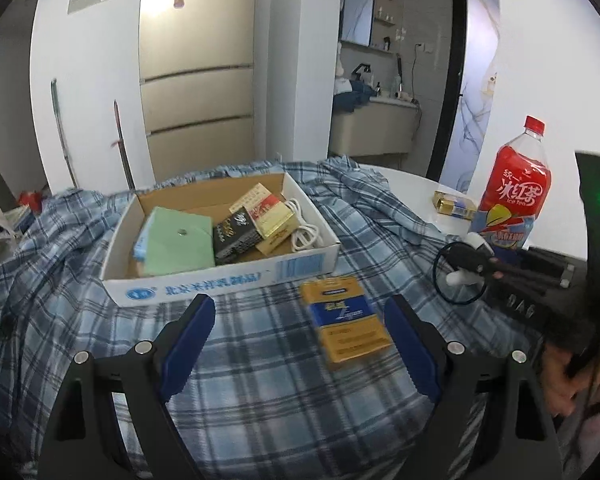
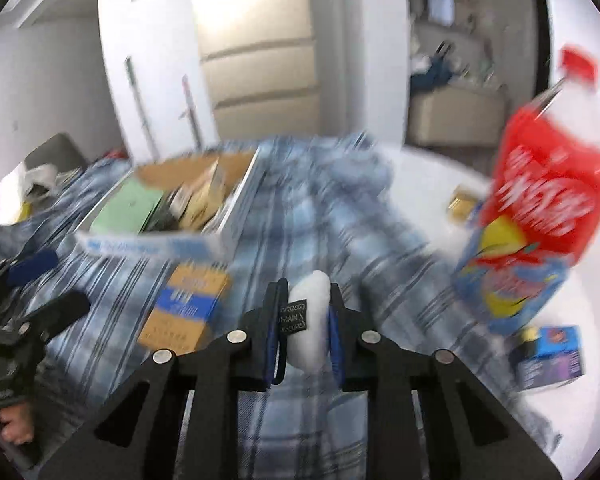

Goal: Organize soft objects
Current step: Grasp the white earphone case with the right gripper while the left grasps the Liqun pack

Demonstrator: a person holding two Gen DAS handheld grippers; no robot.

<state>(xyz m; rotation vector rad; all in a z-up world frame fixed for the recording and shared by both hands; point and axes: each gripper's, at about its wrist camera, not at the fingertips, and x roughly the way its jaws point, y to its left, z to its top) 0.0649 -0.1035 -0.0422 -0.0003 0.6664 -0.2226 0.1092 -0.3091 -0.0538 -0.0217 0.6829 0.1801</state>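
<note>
The right gripper (image 2: 305, 322), with black arms and blue pads, is nearest in the right wrist view, which is blurred. Its jaws are pressed together, pinching a soft white padded object with a black fabric label (image 2: 312, 320). A thin black loop (image 2: 274, 344) hangs at the left pad.

In the left wrist view, the left gripper (image 1: 300, 340) hangs above a blue and white checked cloth (image 1: 260, 380) with its jaws spread wide and nothing pinched. Between the pads, closer to the right one, lies a flat yellow and blue cardboard packet (image 1: 346, 322) on the cloth.

Just beyond it stands an open white cardboard box with blue print (image 1: 228, 280). Inside are a pale green folder (image 1: 180, 244), a black packet (image 1: 236, 236), a gold and red packet (image 1: 272, 216) and a coiled white cable (image 1: 306, 228).

To the right, on a white table (image 1: 412, 188), stands a red plastic iced tea bottle with a red cap (image 1: 514, 188), and a small gold and blue packet (image 1: 454, 204) lies left of it. Far behind are beige drawers (image 1: 198, 92).
</note>
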